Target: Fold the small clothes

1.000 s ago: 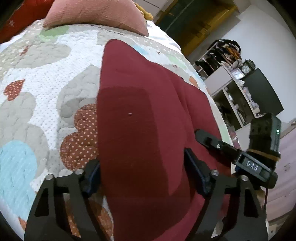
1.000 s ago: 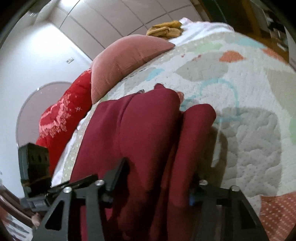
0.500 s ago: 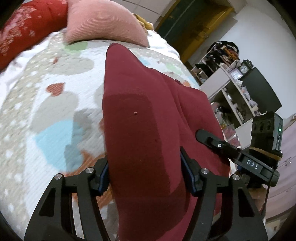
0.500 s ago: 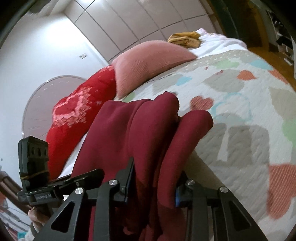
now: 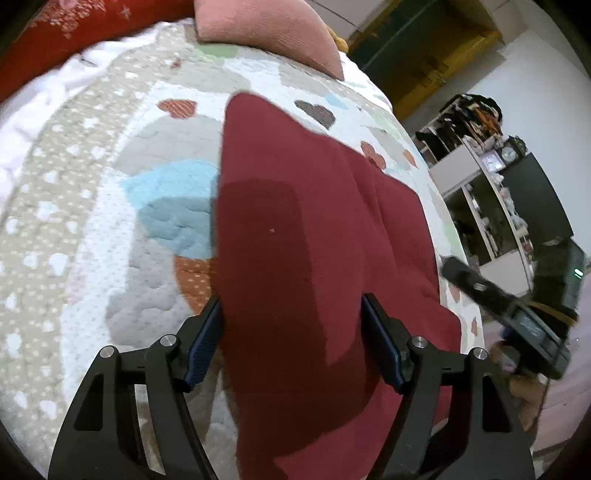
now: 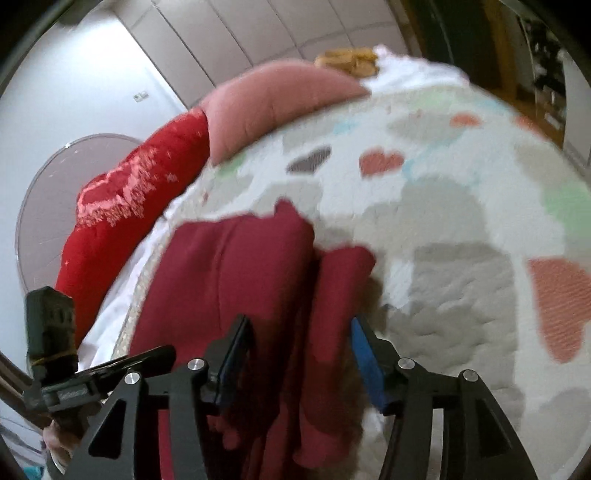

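Observation:
A dark red garment (image 5: 303, 229) lies on the patterned quilt (image 5: 92, 221), its near edge lifted. My left gripper (image 5: 291, 325) is shut on the garment's near edge, the cloth bunched between its blue pads. In the right wrist view the same garment (image 6: 229, 280) hangs in folds. My right gripper (image 6: 301, 343) is shut on those folds. The right gripper also shows at the right of the left wrist view (image 5: 517, 310), blurred.
A pink pillow (image 5: 273, 33) and a red cushion (image 6: 125, 206) lie at the head of the bed. Shelves with small items (image 5: 495, 192) stand beyond the bed's right edge. A yellow-brown object (image 6: 347, 61) sits behind the pink pillow.
Both grippers have closed on the garment's near edge and lifted it. The views have drawn back, showing more quilt beyond the garment.

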`<state>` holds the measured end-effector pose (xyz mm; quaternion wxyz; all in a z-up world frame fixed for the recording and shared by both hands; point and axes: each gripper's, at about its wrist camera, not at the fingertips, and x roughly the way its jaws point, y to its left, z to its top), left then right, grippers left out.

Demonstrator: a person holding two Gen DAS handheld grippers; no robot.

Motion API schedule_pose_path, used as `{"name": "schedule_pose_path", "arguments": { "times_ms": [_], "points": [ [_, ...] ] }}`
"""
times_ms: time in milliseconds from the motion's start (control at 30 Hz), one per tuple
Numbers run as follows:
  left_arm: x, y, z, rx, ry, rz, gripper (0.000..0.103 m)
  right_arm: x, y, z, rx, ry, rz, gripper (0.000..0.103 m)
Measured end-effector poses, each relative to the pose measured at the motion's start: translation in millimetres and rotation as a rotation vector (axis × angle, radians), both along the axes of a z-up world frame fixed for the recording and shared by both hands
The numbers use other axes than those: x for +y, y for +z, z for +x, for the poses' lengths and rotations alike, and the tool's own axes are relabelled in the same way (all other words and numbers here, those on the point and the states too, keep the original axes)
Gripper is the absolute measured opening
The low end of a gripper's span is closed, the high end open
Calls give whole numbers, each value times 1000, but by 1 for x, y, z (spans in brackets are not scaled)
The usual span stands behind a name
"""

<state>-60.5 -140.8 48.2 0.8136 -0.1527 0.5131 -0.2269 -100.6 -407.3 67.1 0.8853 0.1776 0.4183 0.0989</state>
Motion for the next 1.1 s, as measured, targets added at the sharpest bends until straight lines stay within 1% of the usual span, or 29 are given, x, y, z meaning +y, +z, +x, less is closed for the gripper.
{"name": "schedule_pose_path", "arguments": {
  "times_ms": [33,67,100,167,233,267,333,433,467,533,633,700,767,800,833,967,1033,1100],
  "points": [
    [3,5,-2,-24,16,18,73,0,8,-3,-21,11,-11,53],
    [4,9,-4,-48,31,39,73,5,16,-8,-45,35,-27,51],
    [5,14,-6,-77,48,71,73,13,25,-12,-72,74,-56,47],
    [5,21,-11,-122,81,140,73,30,33,-16,-104,131,-119,44],
    [4,24,-14,-148,98,178,73,51,34,-19,-117,194,-159,43],
    [4,24,-16,-157,103,190,73,59,32,-20,-115,215,-164,40],
    [4,26,-20,-184,125,224,73,70,23,-20,-107,238,-196,39],
    [6,27,-26,-218,161,260,73,76,-1,-16,-49,210,-313,39],
    [6,28,-26,-225,168,264,73,74,-11,-15,-27,202,-331,39],
    [7,28,-31,-240,178,274,73,66,-20,-16,-25,184,-305,39],
    [5,32,-37,-269,191,300,73,60,-11,-21,-29,161,-259,39],
    [4,37,-42,-298,198,316,73,61,-1,-28,-47,148,-253,39],
    [1,45,-49,-329,197,314,73,61,12,-38,-89,120,-269,41],
    [0,46,-51,-338,196,313,73,62,18,-42,-108,101,-280,47],
    [-2,50,-54,-354,196,316,73,63,24,-47,-129,81,-290,49],
    [-7,61,-64,-406,202,346,73,66,38,-58,-150,34,-317,49],
    [-9,65,-69,-426,206,354,73,68,40,-60,-148,15,-338,49],
    [-10,68,-73,-440,211,357,73,67,42,-62,-149,-5,-338,49]
  ]
}}
